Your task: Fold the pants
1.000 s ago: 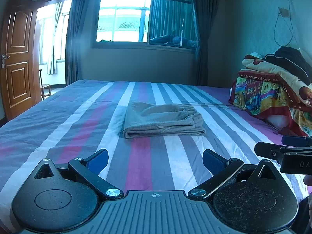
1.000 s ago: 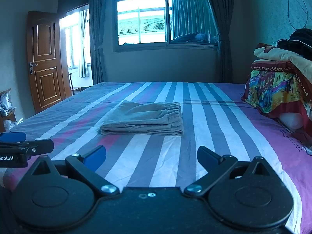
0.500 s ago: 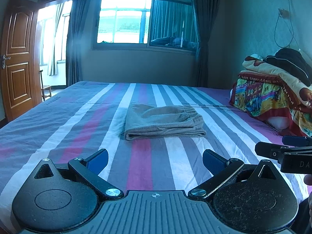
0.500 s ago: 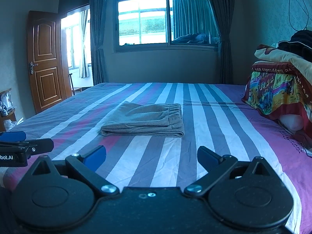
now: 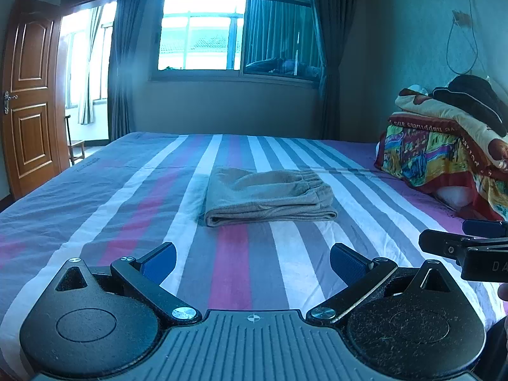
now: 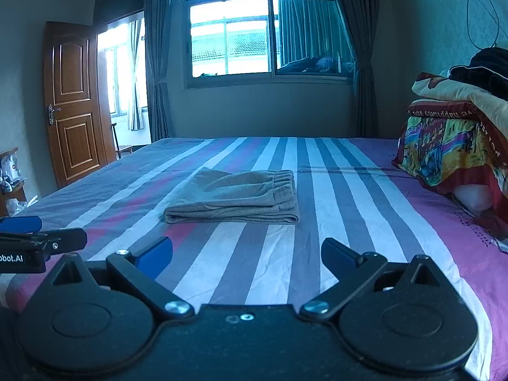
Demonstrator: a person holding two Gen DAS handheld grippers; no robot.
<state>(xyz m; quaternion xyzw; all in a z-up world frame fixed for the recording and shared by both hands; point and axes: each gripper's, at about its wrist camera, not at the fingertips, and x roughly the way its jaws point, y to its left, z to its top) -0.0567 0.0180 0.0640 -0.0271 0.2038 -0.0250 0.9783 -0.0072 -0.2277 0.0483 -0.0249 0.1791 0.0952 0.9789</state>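
Note:
Grey-beige pants point(image 5: 270, 195) lie folded into a compact rectangle in the middle of the striped bed point(image 5: 127, 209), elastic waistband to the right. In the right wrist view the same pants point(image 6: 235, 198) lie ahead, slightly left of centre. My left gripper point(image 5: 252, 262) hovers low over the near part of the bed, open and empty, well short of the pants. My right gripper point(image 6: 247, 255) is likewise open with nothing between its blue-padded fingers. Each gripper shows at the edge of the other's view: right gripper point(image 5: 463, 246), left gripper point(image 6: 41, 243).
A stack of colourful folded blankets point(image 5: 444, 155) with dark clothing on top sits at the bed's right side. A wooden door point(image 5: 30, 95) stands at the left, a window point(image 5: 235, 22) with curtains beyond the bed. A small shelf point(image 6: 11, 184) is at far left.
Both views have risen and eased back very slightly; the pants sit a touch lower in frame. The pants and the open fingers have not changed.

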